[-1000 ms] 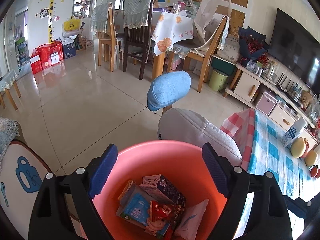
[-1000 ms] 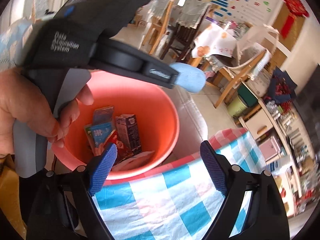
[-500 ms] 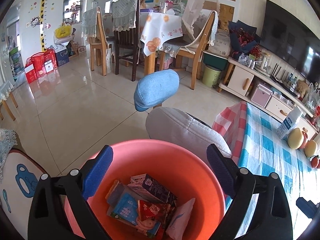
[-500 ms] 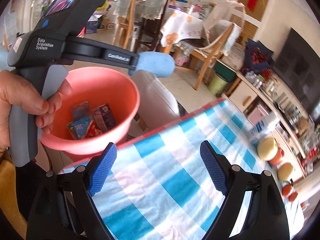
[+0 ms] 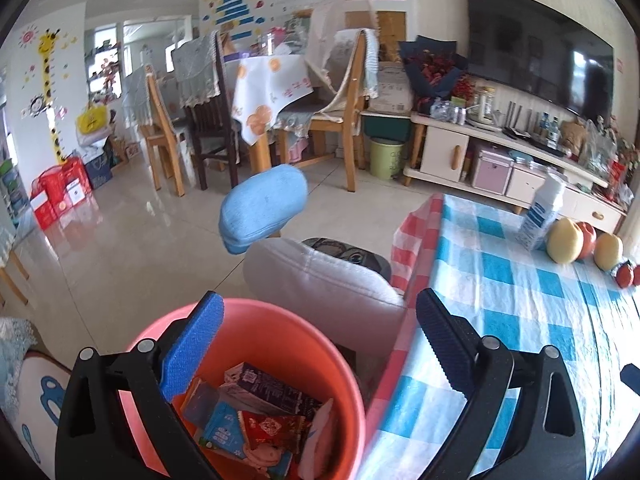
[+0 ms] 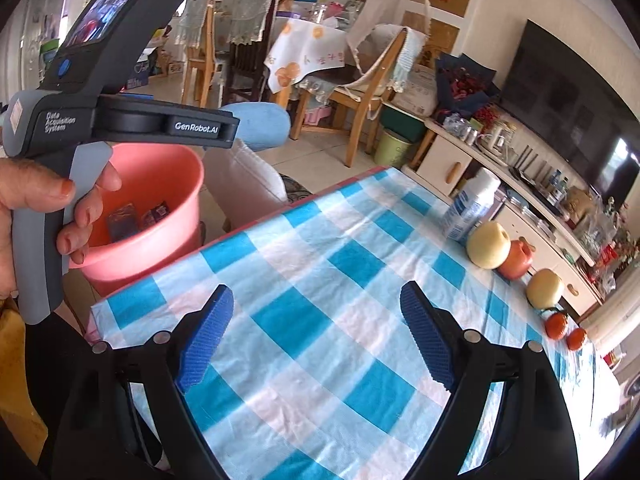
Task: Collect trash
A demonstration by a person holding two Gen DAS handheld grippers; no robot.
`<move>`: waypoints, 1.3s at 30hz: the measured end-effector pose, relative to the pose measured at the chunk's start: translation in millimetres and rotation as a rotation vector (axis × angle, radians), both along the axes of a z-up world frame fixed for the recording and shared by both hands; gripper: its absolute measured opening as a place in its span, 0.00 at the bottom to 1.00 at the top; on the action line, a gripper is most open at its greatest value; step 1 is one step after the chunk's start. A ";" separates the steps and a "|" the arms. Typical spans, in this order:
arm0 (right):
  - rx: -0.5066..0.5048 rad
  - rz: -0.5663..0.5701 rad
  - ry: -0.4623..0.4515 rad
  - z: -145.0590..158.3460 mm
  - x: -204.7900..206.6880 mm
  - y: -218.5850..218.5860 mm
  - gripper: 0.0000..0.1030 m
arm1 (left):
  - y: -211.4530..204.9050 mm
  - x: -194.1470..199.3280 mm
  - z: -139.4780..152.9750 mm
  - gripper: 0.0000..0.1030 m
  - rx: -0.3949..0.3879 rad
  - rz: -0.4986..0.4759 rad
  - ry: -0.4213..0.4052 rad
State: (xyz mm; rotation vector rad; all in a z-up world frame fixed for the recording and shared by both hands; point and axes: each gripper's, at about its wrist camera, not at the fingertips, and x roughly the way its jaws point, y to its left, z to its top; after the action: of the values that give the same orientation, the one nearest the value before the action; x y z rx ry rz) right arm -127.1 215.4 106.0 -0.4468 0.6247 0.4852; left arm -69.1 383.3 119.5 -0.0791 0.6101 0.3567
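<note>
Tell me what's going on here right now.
A person holds a claw in each hand beside a checkered table. The left claw hangs over a pink bucket of wrappers and cartons, its jaws opening with nothing between them. The right claw is open and empty over the table, where a carton and fruit remain.

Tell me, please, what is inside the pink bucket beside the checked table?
The pink bucket holds a dark carton, a red snack packet, a blue packet and a pale wrapper. Anything beneath that pile is covered.
</note>
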 end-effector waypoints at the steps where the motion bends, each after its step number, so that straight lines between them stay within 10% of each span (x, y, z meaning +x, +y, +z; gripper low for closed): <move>1: 0.006 -0.010 -0.001 -0.2 -1.4 -6.2 0.84 | -6.6 0.0 1.4 0.93 0.009 -0.013 -0.004; 13: 0.066 -0.124 0.009 -2.5 -0.1 -75.4 0.84 | -93.0 -0.9 3.2 0.93 0.119 -0.181 -0.027; 39: 0.214 -0.375 -0.017 -15.7 -2.6 -228.0 0.85 | -234.4 -19.1 -17.9 0.93 0.105 -0.349 0.033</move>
State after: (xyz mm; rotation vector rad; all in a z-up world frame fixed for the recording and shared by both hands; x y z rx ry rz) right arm -129.7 -12.6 90.3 -0.1244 0.6158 0.1877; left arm -88.2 148.9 101.6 0.1333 0.6238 0.0513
